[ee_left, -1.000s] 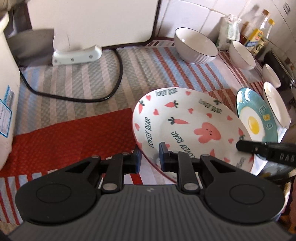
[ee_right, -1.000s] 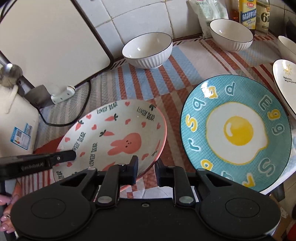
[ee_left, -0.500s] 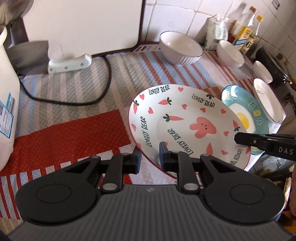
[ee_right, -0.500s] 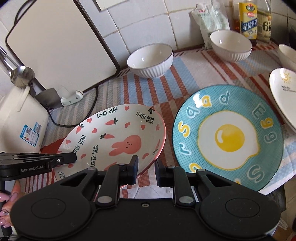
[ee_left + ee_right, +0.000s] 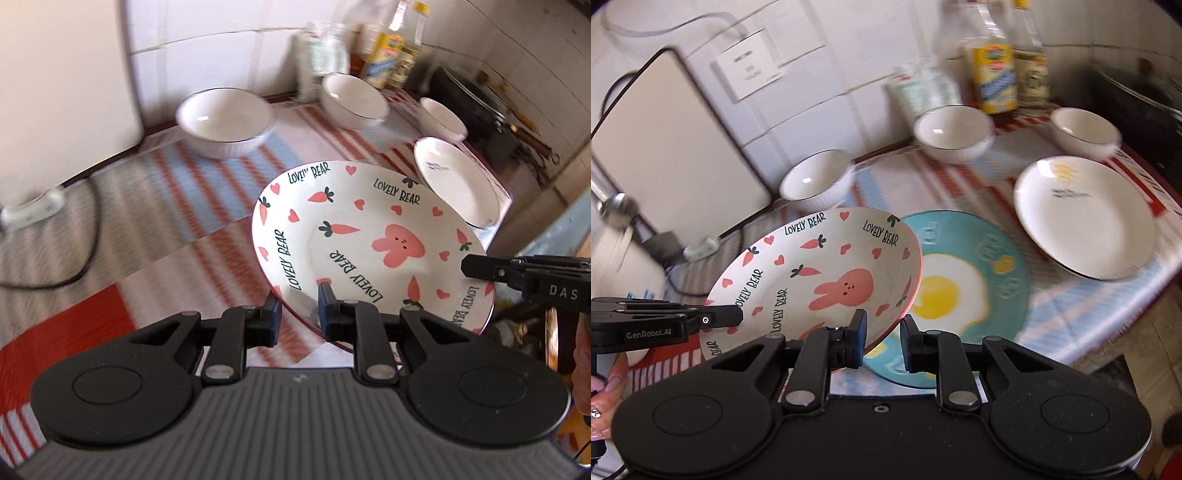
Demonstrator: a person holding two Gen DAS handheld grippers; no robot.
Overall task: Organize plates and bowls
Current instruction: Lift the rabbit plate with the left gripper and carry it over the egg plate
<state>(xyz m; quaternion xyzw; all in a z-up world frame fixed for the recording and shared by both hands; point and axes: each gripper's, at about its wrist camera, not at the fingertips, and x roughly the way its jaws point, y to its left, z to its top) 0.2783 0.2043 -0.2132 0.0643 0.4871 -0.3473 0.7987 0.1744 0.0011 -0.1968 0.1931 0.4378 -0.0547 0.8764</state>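
The white rabbit-and-carrot plate (image 5: 369, 236) is held in the air, tilted, by both grippers. My left gripper (image 5: 299, 310) is shut on its near-left rim. My right gripper (image 5: 882, 330) is shut on its near-right rim (image 5: 886, 325). In the right wrist view the plate (image 5: 820, 273) partly overlaps the blue fried-egg plate (image 5: 967, 280), which lies on the striped cloth. A white sun plate (image 5: 1082, 218) lies to the right. Three white bowls stand behind: left (image 5: 816, 181), middle (image 5: 953, 133), right (image 5: 1086, 131).
Oil and sauce bottles (image 5: 993, 74) and a bag stand at the tiled wall. A white board (image 5: 676, 147) leans at back left, with a power strip (image 5: 33, 214) and black cable. A dark stove and pan (image 5: 476, 99) are far right. The counter edge drops at the right.
Both grippers have carried the rabbit plate up and to the right, so that it now overlaps the blue egg plate. The views are blurred by motion.
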